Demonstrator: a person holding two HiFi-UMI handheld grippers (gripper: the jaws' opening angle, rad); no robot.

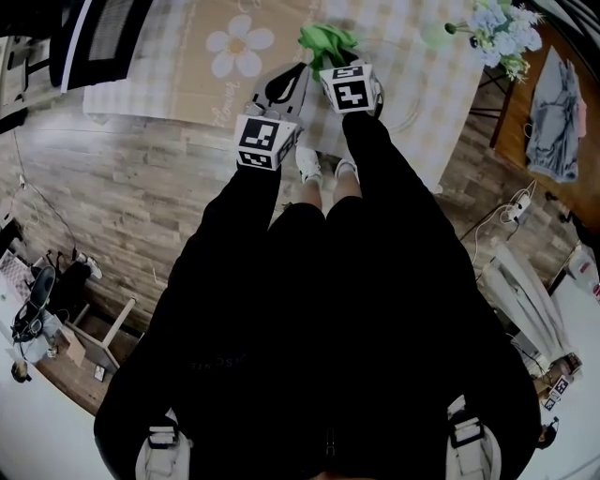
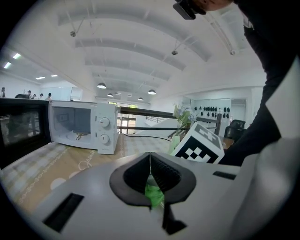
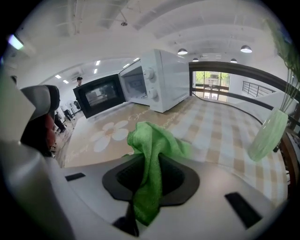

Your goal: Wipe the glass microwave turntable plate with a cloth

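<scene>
The right gripper is seen with its fingers closed on a green cloth. The cloth is bunched above the fingertips and hangs down between the pads, so the tips themselves are covered. In the head view the same cloth is held over the checked counter, just beyond the right gripper's marker cube.

The left gripper is shown with its fingers brought together, the tips meeting in a thin line. Lower down between the pads, a pale glassy sliver with green showing through it is caught. This is read as the rim of the glass turntable plate, though it is hard to make out there. In the head view the plate is made out only as a faint curved edge lying on the counter to the right of the grippers. The rest of it is lost against the checked cover and hidden under the two grippers and the cloth.

A white microwave is set on the counter with its door open. A black appliance stands beside it and is cut off at the frame edge. A vase of flowers is placed at the far right of the counter. Much of the lower head view is blocked by the person's black sleeves and body.
</scene>
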